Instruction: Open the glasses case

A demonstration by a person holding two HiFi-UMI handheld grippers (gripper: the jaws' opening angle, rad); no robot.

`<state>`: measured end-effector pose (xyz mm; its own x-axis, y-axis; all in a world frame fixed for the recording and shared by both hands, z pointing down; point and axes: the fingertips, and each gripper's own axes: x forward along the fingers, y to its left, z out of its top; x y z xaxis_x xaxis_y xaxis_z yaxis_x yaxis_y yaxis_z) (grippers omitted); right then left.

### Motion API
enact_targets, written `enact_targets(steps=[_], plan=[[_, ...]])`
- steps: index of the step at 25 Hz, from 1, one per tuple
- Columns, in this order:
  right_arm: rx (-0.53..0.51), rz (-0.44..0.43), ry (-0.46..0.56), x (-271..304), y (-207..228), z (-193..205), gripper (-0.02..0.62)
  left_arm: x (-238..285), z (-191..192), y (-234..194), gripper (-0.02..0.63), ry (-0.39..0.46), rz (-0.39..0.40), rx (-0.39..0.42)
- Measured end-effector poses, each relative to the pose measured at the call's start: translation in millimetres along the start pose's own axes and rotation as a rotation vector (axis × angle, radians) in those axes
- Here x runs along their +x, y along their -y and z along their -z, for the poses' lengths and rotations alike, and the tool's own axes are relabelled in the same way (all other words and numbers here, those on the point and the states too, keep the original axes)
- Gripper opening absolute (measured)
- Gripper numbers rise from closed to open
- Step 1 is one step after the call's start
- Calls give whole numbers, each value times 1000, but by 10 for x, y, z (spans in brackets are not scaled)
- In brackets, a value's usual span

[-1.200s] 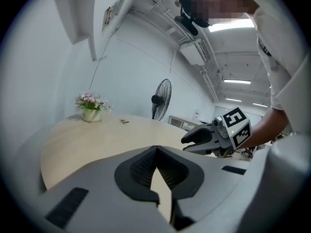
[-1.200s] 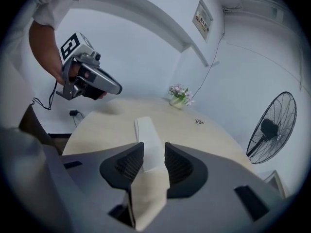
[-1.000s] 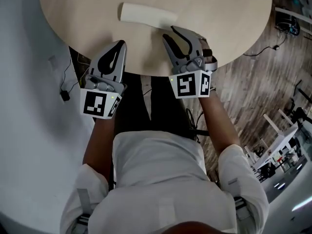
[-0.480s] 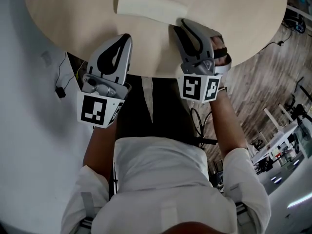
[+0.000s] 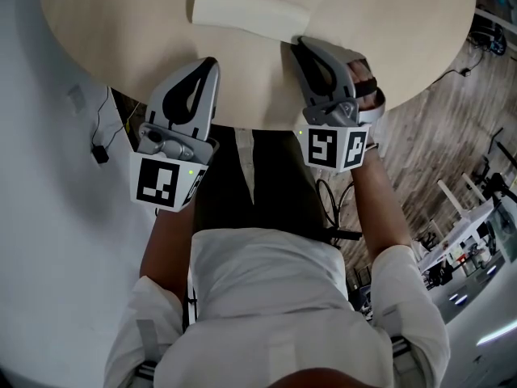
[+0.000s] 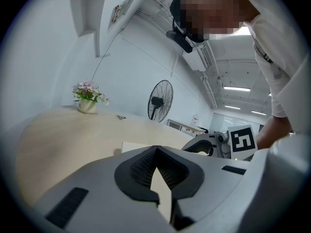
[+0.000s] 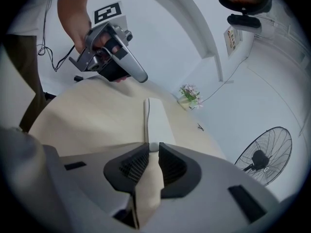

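Jaws of downward-angled right gripper (image 5: pixel 300 44) closing on glasses case (image 5: pixel 242 10) end, left gripper's (image 5: pixel 212 61) together

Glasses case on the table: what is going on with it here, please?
A person holds a claw in each hand over a round table. The right claw is closing its jaws on the near end of the white glasses case, which lies on the table. The left claw is shut and empty, near the table's edge and apart from the case. The case is not open yet.
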<state>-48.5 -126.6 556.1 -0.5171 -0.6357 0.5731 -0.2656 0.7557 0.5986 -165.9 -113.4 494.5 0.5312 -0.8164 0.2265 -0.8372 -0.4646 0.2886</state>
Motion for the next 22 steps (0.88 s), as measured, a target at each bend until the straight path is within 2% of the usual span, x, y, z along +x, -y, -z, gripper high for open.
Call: enact_targets(steps=[9, 18, 22], plan=[[93, -48, 29, -120, 155, -80, 55, -7, -225, 90, 14, 15, 2, 15], [112, -116, 59, -162, 464, -165, 38, -34, -545, 69, 14, 5, -21, 41], [126, -166, 73, -170, 697, -76, 34, 49, -770, 148, 14, 7, -33, 64]])
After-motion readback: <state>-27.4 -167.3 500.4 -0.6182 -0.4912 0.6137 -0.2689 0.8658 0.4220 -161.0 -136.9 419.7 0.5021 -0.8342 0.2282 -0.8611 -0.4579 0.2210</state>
